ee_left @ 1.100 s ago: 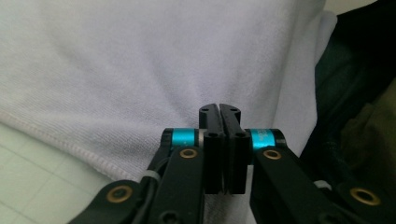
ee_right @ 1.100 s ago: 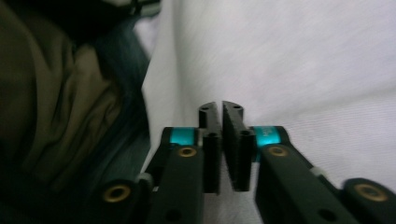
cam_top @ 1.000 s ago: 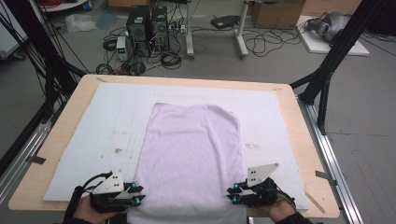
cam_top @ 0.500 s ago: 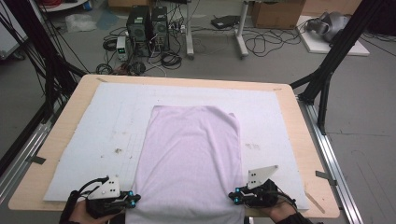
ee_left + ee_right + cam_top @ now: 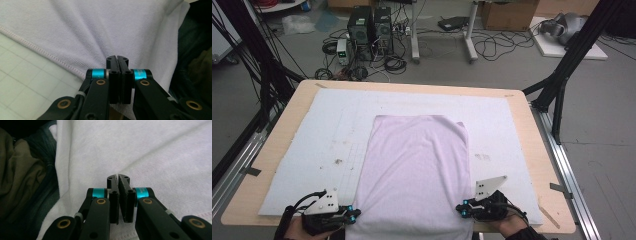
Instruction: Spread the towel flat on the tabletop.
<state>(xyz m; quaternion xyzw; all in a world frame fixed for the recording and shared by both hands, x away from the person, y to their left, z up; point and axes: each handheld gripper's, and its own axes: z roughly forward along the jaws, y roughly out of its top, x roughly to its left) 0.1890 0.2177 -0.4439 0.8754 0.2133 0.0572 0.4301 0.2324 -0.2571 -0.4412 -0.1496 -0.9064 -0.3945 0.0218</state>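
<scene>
1. Pale lilac terry cloth, a rectangular towel (image 5: pixel 414 175), lies flat down the middle of a white grid-marked mat (image 5: pixel 307 150) on a light wooden table (image 5: pixel 542 165). Its near end hangs over the table edge toward the person.
2. At the near left corner of the towel sits the left gripper (image 5: pixel 353 216), black with turquoise bands. At the near right corner sits the right gripper (image 5: pixel 460 209), built the same.
3. Both sets of jaws have just been closing. A second ago they stood partly open at the towel's edges; now they are pinched together.
4. In the left gripper view, the left gripper (image 5: pixel 117 58) has its jaws pressed tight, with towel fabric (image 5: pixel 100 32) puckering into them beside the hemmed edge.
5. In the right gripper view, the right gripper (image 5: pixel 117 177) clamps the cloth (image 5: pixel 150 157) too, with a sliver of gap at the tips.
6. Between the two moments the towel looks smoother and straighter along its sides.
7. Likely meaning: both near corners are now secured, so the towel is ready to be lifted and folded away from the person.
</scene>
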